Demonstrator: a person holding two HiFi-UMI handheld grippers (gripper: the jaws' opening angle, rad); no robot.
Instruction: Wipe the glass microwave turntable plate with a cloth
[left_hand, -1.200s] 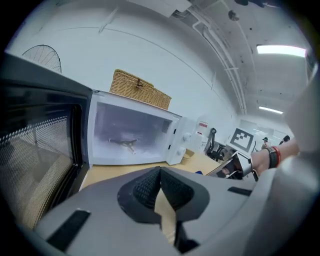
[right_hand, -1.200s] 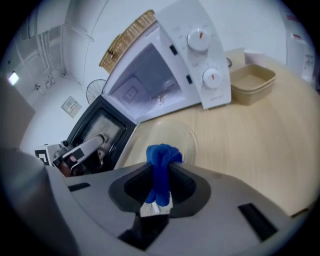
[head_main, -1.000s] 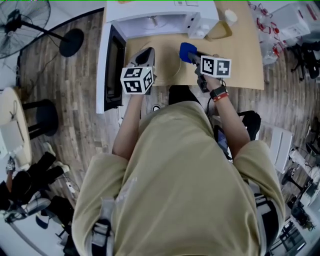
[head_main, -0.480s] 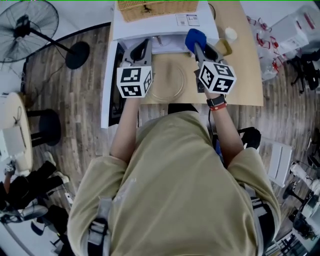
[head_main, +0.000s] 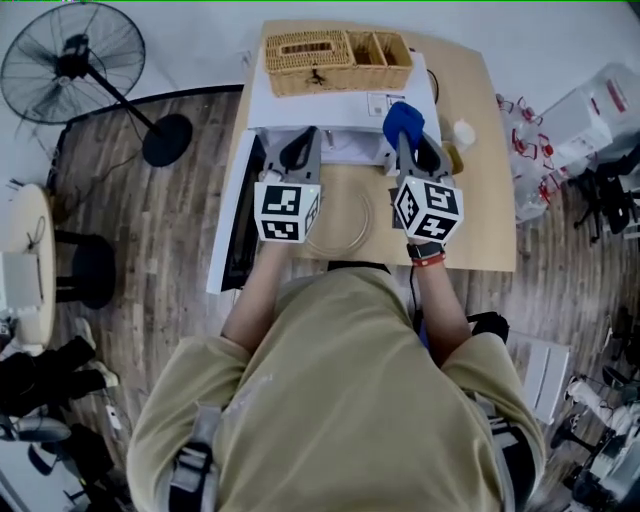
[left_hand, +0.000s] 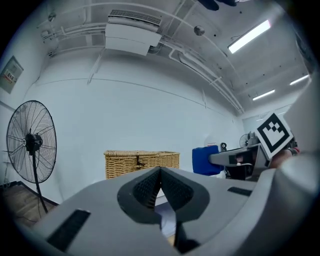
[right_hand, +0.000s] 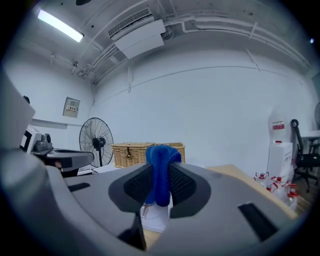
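Raised since last check, left tool (head_main: 300, 152) is sitting closed, empty; we are recording right tool (head_main: 412, 150) clamping the cloth (head_main: 403, 122).

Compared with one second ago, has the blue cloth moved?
Yes. The blue cloth, in the right tongs, went from beside the glass plate towards the microwave.

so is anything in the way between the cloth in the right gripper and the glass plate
Nothing visible. The glass plate lies bare on the table, the blue cloth clamped in the right gripper near its far right edge. The left gripper, shut and empty, is off at its left.
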